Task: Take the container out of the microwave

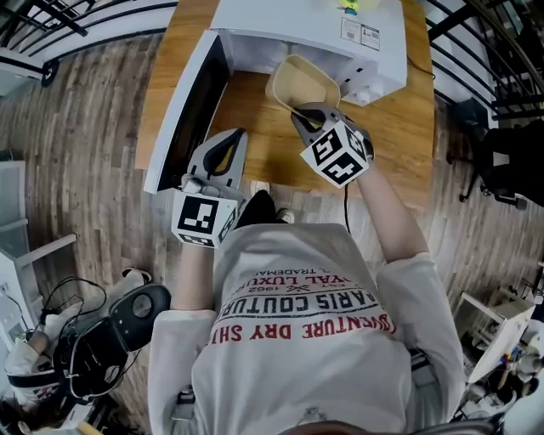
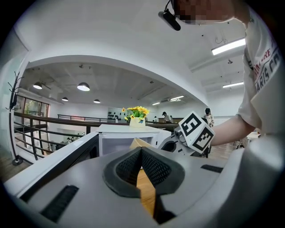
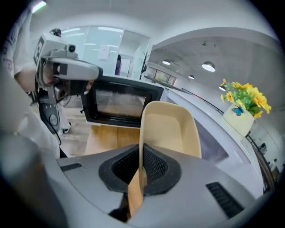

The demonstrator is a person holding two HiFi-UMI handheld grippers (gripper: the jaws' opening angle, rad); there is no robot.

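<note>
– Head view, left first: our left tongs (image 1: 231, 143) are shut, empty, beside the open door (image 1: 183, 110). Our right tongs (image 1: 308, 112) pinch the rim of the container (image 1: 302, 83), just outside the microwave (image 1: 297, 21).
– We risk it swivelling on that thin rim grip. The table (image 1: 255, 119) below gives us room to lower.

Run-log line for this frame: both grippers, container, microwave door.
right gripper: shut on container wall | container: held up at microwave mouth | door: open | left gripper: shut, empty, near door
</note>
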